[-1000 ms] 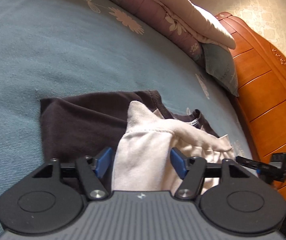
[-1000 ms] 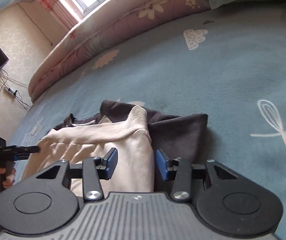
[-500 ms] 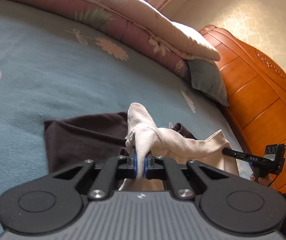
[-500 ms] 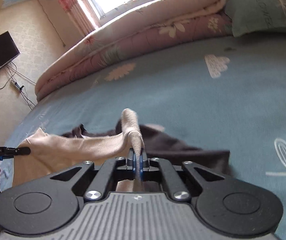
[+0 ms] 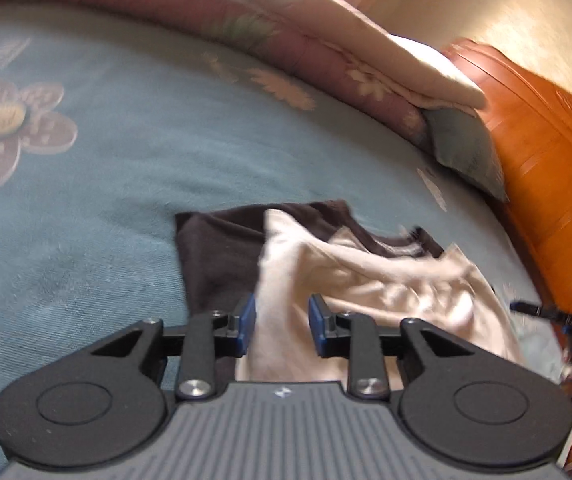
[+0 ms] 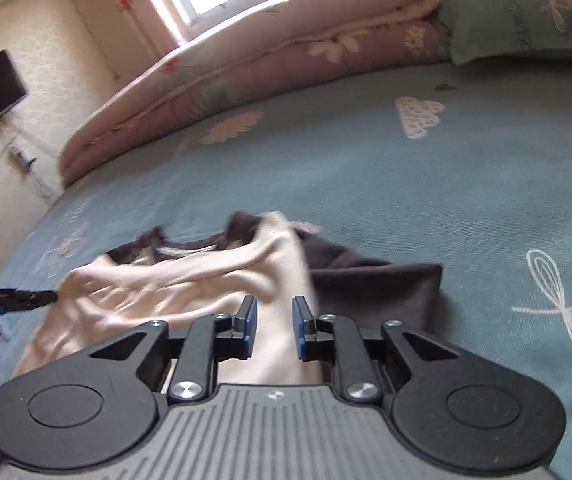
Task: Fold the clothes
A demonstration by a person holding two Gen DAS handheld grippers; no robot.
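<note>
Both grips have let go since half a second ago: left gripper [image 5: 281, 330] and right gripper [image 6: 273, 328] jaws are opening, partly apart, clasping nothing. Between them the cream cotton garment [image 5: 366, 280] lies over a dark brown one [image 5: 221, 256] on the near teal bedsheet [image 6: 366, 168]. Likely a fold just laid; next comes a fresh edge. No legible writing.

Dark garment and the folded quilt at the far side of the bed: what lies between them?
Only bare blue bedsheet with printed flowers separates the dark garment from the quilt; both wrist views show it.
</note>
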